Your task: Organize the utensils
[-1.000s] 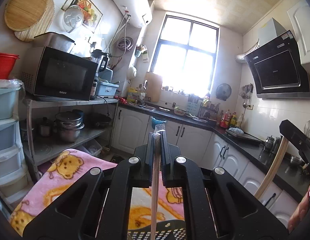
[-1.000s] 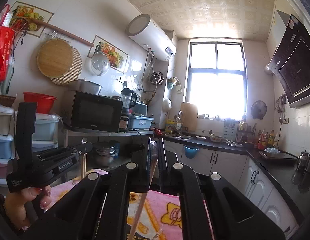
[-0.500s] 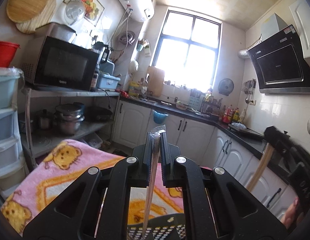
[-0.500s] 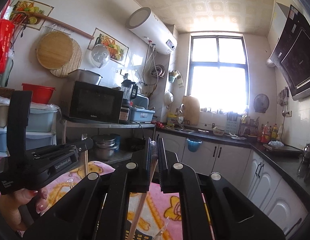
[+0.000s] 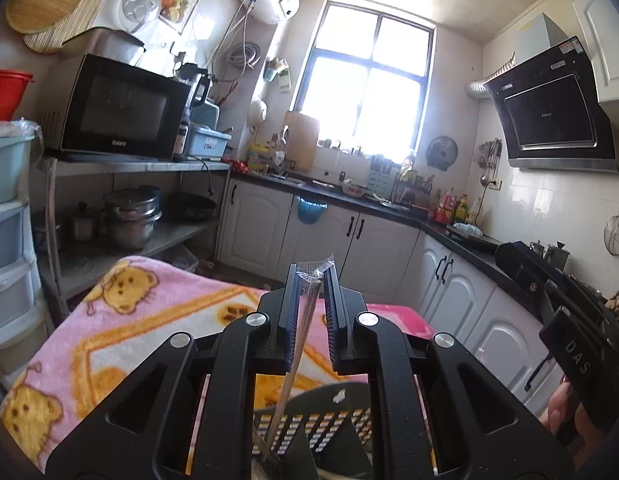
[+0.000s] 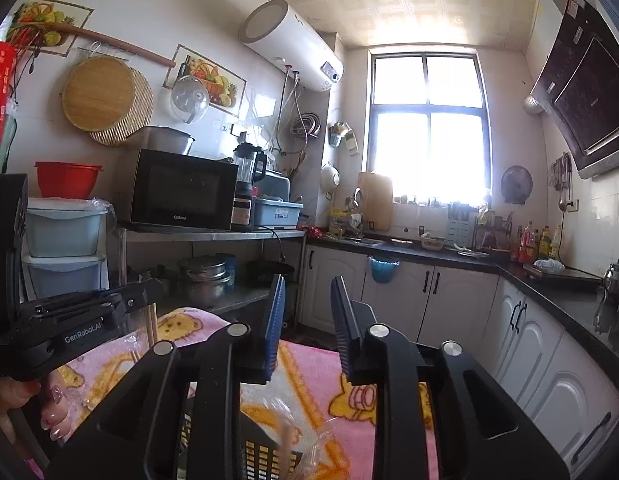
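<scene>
My left gripper [image 5: 311, 276] stands open; a pair of plastic-wrapped chopsticks [image 5: 299, 336] leans loose against its left finger, lower end inside a black slotted utensil basket [image 5: 321, 428] below. My right gripper [image 6: 307, 292] is open and empty. In the right wrist view the basket [image 6: 265, 456] sits low in frame with wrapped chopsticks [image 6: 287, 446] standing in it. The left gripper's body [image 6: 73, 332] shows at the left of that view; the right gripper's body [image 5: 565, 324] shows at the right of the left wrist view.
A pink bear-print cloth [image 5: 121, 328] covers the table under the basket. A shelf with a microwave [image 5: 117, 112] and pots [image 5: 129, 216] stands to the left. White cabinets [image 5: 361, 248] and a dark counter run along the back and right.
Both grippers have opened. The right gripper's chopsticks have dropped into the basket. The left pair has sunk lower and leans to the left finger. Both views have tilted down a little.
</scene>
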